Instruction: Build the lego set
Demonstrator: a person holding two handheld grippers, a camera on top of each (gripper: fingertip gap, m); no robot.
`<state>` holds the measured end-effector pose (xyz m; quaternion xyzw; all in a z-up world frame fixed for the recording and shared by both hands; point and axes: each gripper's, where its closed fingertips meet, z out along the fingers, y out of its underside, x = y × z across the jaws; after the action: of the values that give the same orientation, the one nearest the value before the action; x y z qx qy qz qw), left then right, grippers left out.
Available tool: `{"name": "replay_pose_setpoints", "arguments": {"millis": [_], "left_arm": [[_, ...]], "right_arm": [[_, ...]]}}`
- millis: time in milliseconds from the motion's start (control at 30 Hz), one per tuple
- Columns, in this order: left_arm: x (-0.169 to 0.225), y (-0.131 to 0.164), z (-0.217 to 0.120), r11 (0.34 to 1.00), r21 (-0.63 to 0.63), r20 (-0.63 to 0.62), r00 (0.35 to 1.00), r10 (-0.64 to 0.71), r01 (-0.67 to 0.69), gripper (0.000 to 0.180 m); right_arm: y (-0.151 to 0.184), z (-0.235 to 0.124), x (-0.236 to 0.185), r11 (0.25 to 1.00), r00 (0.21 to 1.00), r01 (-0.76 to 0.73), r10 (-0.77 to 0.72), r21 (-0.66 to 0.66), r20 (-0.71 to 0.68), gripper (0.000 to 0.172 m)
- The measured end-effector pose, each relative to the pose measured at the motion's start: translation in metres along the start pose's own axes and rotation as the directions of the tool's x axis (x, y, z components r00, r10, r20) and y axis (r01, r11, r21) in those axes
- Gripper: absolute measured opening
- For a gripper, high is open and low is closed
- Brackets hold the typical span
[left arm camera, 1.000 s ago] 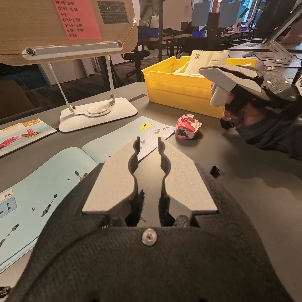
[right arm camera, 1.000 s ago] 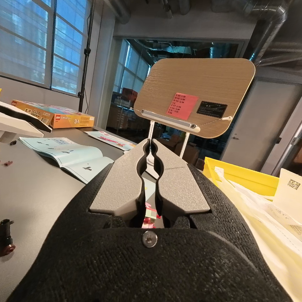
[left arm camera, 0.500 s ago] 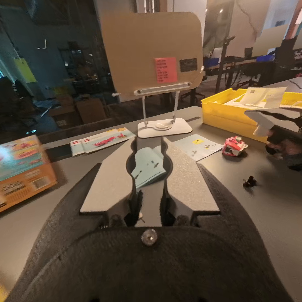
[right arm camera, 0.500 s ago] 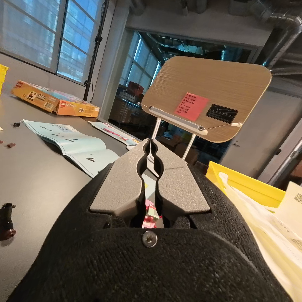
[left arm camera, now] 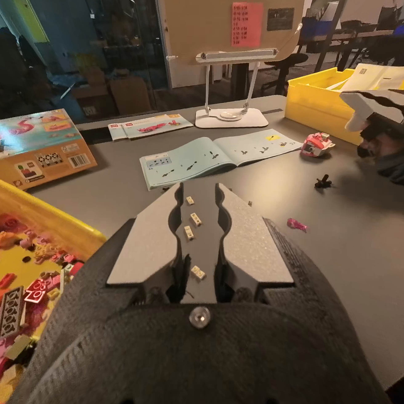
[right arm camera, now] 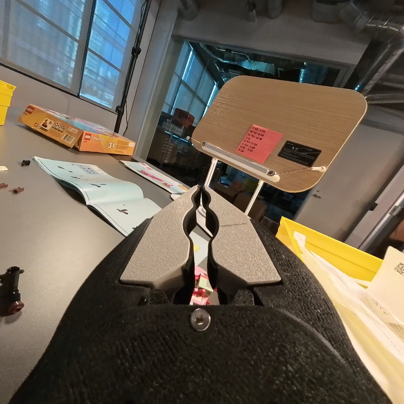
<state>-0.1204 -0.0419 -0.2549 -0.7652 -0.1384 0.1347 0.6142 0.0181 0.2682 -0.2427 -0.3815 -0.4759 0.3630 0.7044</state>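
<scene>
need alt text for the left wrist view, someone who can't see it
The left claw hangs open and empty over a dark grey table, with small cream bricks lying below its gap. Beyond lies an open instruction booklet; a yellow bin of bricks sits at left.

Warm indoor light glared off the tabletop (left arm camera: 273, 181); daylight glowed through windows (right arm camera: 54, 43); edges bowed and blurred, especially left.

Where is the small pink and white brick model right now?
In the left wrist view the small pink and white brick model sits on the grey table at far right, between the open light-blue instruction booklet and the yellow bin.
</scene>
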Motion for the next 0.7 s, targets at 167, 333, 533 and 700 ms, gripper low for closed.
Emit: {"name": "replay_pose_setpoints", "arguments": {"millis": [167,333,533,700], "left_arm": [[-0.007,-0.016,-0.02,0.998,0.057,0.008,1.0,0.007,-0.008,0.028],[-0.069,-0.054,-0.079,0.988,0.131,0.216,0.975,0.057,-0.087,0.028],[-0.175,-0.058,-0.121,0.998,-0.037,0.371,0.927,0.054,-0.044,0.027],[-0.23,-0.028,-0.094,0.938,-0.347,0.266,0.958,0.107,-0.008,0.023]], "right_arm": [[0.003,0.001,-0.006,0.999,0.999,0.048,-0.048,-0.015,0.023,0.0],[0.008,0.003,-0.013,0.993,0.993,0.112,-0.11,-0.042,0.041,0.0],[0.016,0.007,-0.018,0.967,0.973,0.231,-0.229,-0.104,0.031,0.0],[0.023,0.006,0.004,0.955,0.962,0.242,-0.26,-0.174,-0.087,0.0]]}}
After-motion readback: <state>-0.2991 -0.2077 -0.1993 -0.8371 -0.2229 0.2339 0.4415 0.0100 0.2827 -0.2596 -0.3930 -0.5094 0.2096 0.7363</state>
